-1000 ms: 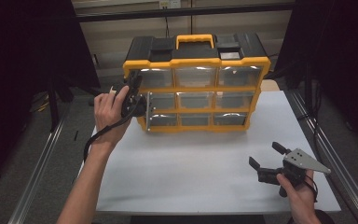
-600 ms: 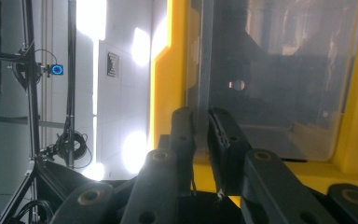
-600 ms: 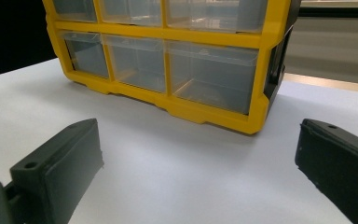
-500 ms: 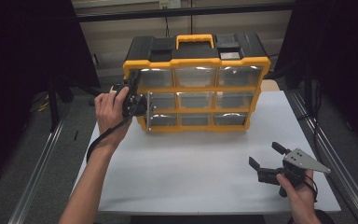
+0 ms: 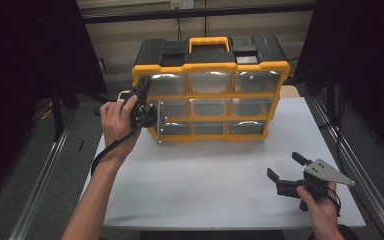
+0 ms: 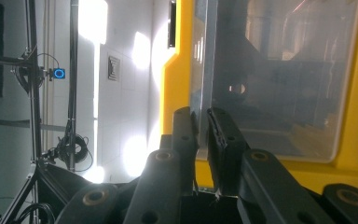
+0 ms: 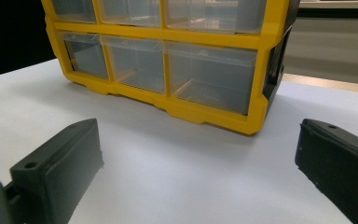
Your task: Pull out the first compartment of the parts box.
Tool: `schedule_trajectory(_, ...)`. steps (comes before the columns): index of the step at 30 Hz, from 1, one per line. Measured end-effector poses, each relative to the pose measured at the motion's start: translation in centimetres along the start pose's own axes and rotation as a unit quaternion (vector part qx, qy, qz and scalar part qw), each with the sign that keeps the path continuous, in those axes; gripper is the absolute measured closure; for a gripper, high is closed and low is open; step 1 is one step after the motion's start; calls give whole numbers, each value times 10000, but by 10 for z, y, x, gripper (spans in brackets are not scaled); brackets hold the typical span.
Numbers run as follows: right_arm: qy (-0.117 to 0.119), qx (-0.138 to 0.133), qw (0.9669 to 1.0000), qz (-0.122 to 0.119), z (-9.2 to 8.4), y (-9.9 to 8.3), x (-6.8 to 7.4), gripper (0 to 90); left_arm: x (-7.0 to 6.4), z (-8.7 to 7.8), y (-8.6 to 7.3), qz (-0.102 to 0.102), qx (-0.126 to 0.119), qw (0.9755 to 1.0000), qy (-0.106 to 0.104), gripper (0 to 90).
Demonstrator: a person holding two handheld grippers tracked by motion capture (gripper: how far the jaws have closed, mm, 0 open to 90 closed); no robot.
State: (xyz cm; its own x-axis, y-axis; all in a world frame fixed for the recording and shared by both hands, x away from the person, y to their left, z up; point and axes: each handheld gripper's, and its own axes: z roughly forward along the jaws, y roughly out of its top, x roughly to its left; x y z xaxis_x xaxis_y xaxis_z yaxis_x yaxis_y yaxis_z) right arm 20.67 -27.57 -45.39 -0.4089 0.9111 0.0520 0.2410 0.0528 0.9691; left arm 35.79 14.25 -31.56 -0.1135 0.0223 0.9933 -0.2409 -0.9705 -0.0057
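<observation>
Yellow-and-black plastic: organiser case (image 5: 210, 90) stands upright at the back of the white table (image 5: 205, 185), nine clear drawers in three rows.
Handle: yellow bar (image 5: 209, 42) on the black top.
Left gripper (image 5: 147, 112): closed on the clear edge of the middle-left drawer (image 5: 172, 108).
Right gripper (image 5: 287, 172): jaws spread wide, nothing between them, over the table's near right.

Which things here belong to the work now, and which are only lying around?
Part of the work:
- drawer cabinet
- clear drawer front, pinched by the left gripper
- left gripper

Not in use:
- right gripper, open, low over the table
- table
</observation>
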Motion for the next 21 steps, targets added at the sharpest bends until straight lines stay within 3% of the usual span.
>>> schedule_trajectory(4, -6, 17, 10000, 18, 0, 0, 0, 1, 1, -2, 0, -60, -50, 10000, -12, 806)
schedule_trajectory(5, -29, 18, 10000, 10, 0, 0, 0, 1, 2, -3, -1, -231, -91, 9996, -118, 805)
schedule_trajectory(7, -28, 26, 10000, 23, 0, 0, 0, 1, 4, -3, -2, -275, -130, 9995, -123, 778)
schedule_trajectory(13, -28, 23, 10000, 20, 0, 0, 0, 1, 6, -1, -2, -121, -175, 9997, -121, 746)
schedule_trajectory(16, -21, 23, 10000, 16, 0, 0, 0, 1, 6, 1, -3, -194, -165, 9995, -166, 746)
schedule_trajectory(21, -15, 20, 10000, 16, 1, 0, 0, 1, 6, 5, -1, -84, -163, 9997, -179, 748)
